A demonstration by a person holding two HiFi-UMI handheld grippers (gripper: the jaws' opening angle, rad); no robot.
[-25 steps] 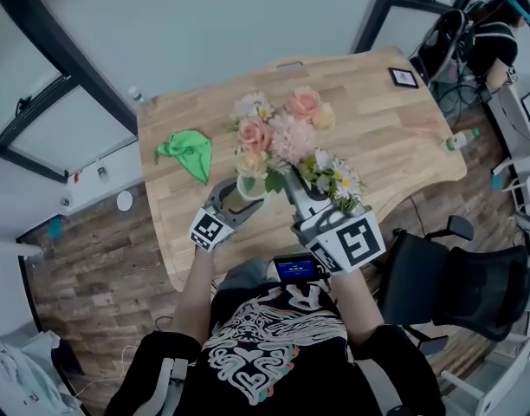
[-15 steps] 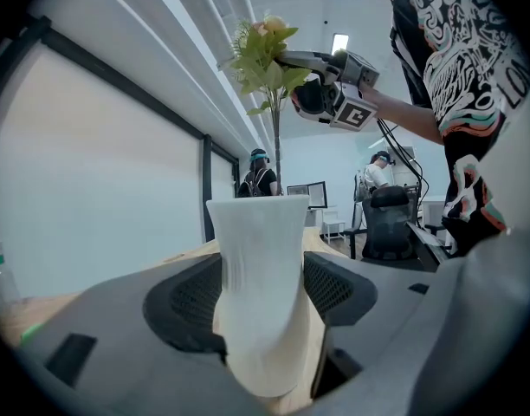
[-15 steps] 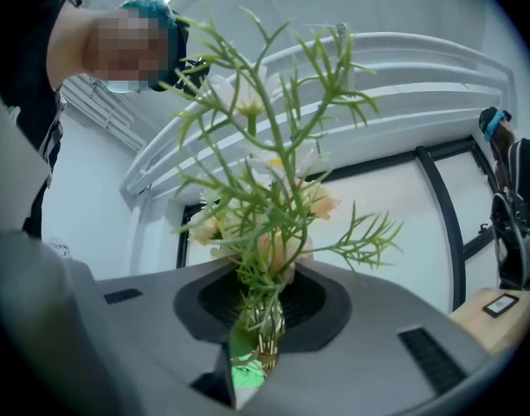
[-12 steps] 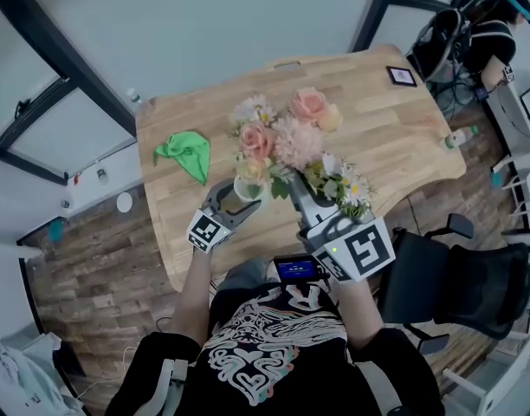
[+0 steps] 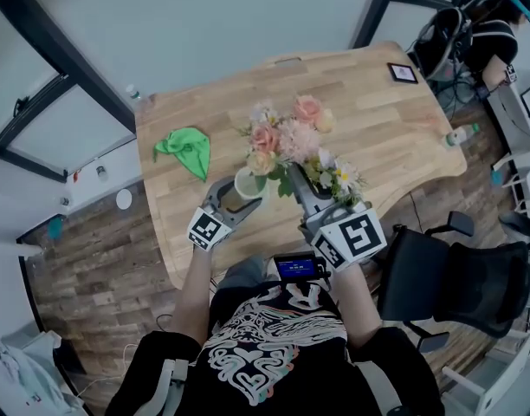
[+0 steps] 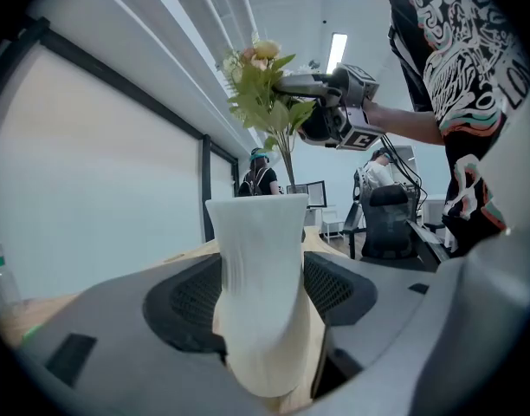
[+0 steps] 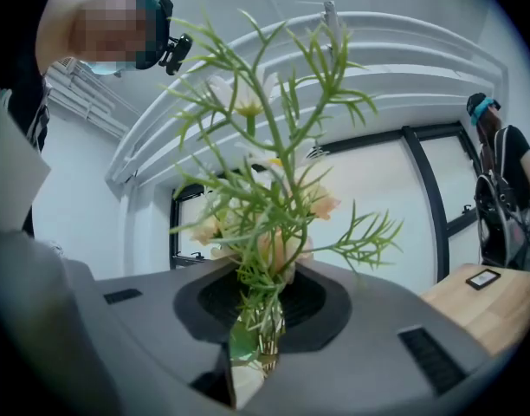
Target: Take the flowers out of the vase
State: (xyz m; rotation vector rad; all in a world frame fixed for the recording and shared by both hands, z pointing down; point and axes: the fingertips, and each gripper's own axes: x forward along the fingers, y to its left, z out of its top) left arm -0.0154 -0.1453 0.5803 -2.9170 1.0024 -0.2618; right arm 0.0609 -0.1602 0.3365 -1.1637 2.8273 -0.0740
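A white ribbed vase point(image 5: 246, 184) stands on the wooden table point(image 5: 378, 137) near its front edge. My left gripper point(image 5: 233, 199) is shut on the vase; in the left gripper view the vase point(image 6: 261, 276) fills the gap between the jaws of this gripper point(image 6: 263, 297). A bouquet of pink and peach flowers with daisies and greenery point(image 5: 298, 141) hangs just right of the vase mouth. My right gripper point(image 5: 297, 183) is shut on its stems point(image 7: 256, 336). The left gripper view shows the bouquet point(image 6: 261, 89) held above the rim; the stem ends are hidden behind the vase.
A crumpled green cloth point(image 5: 186, 150) lies on the table's left part. A small black framed item point(image 5: 403, 74) sits at the far right corner. A bottle point(image 5: 460, 137) is by the right edge. A black office chair point(image 5: 455, 284) stands to my right, with a person point(image 5: 490, 33) beyond.
My right gripper has sunk a little and shifted right with the bouquet, so the vase mouth now shows uncovered. The left gripper and vase have stayed put.
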